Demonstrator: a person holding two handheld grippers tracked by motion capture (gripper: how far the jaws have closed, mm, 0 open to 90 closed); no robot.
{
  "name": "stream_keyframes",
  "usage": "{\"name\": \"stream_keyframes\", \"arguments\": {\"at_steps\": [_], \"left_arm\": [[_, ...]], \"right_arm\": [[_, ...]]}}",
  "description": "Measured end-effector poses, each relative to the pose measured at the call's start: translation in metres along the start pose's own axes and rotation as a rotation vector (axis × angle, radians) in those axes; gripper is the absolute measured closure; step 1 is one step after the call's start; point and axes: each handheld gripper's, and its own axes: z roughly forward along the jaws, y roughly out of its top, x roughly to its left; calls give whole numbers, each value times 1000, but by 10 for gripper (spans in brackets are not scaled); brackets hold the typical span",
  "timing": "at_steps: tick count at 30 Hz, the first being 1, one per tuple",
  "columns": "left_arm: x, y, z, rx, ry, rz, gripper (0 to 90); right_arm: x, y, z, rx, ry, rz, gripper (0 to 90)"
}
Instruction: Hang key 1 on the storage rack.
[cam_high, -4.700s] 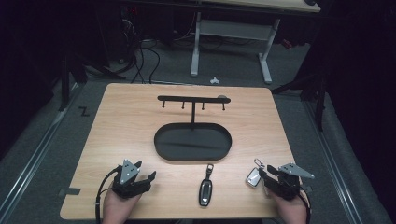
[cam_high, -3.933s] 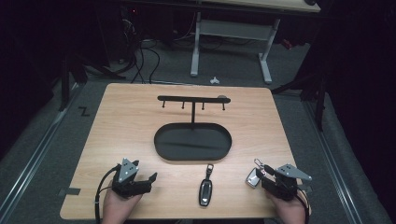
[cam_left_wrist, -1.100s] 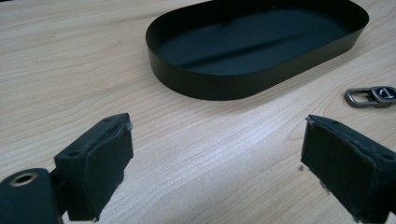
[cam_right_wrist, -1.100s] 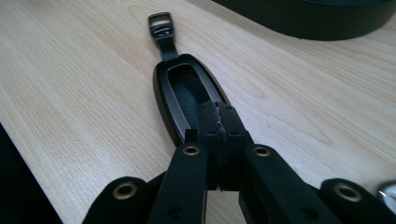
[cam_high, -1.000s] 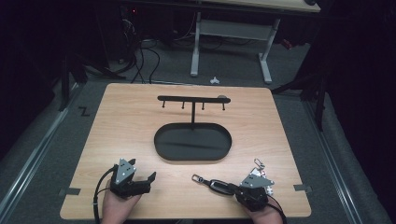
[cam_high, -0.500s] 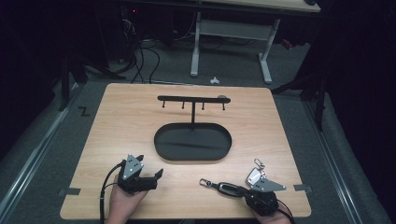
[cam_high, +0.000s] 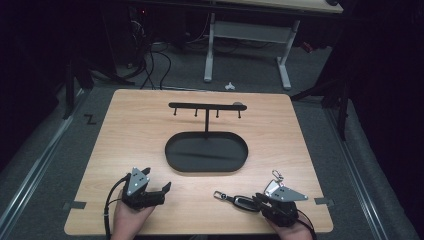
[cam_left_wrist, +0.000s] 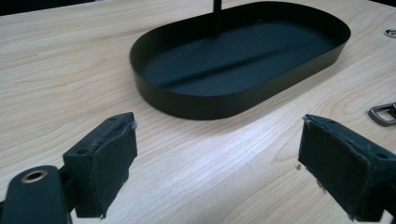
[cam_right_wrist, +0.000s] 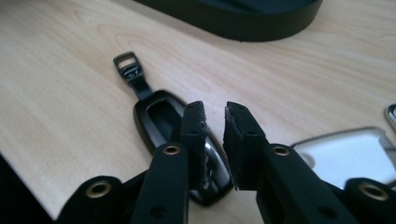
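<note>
Near the front edge of the table (cam_high: 125, 120) lies the black key fob (cam_right_wrist: 161, 121), flat on the wood; the right gripper (cam_right_wrist: 215, 116) sits right over it, its jaws a narrow gap apart and just opening, holding nothing; a silver key fob (cam_right_wrist: 345, 154) lies beside it; the left gripper (cam_left_wrist: 215, 149) stands wide with nothing between its jaws, which were just closing a bit, near the black oval tray (cam_left_wrist: 196, 100).

A light wooden table (cam_high: 130, 130) bears a black oval tray (cam_high: 206, 152), a dark key fob (cam_high: 240, 201) and, seemingly, a silver one (cam_high: 274, 186).
</note>
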Motion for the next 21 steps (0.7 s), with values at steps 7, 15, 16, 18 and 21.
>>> {"name": "stream_keyframes", "arguments": {"at_steps": [7, 15, 16, 18, 21], "left_arm": [[8, -9, -20, -9, 42, -17, 116], [10, -15, -30, -20, 64, -21, 113], [10, -14, -30, -20, 62, -19, 113], [8, -14, -28, -19, 60, -14, 113], [6, -13, -26, -16, 55, 2, 113]], "right_arm": [[-3, 14, 12, -6, 7, -1, 693], [1, 27, 28, 55, 16, -44, 641], [2, 28, 29, 60, 16, -46, 633], [2, 30, 31, 73, 29, -56, 615], [0, 32, 33, 99, 35, -55, 577]]}}
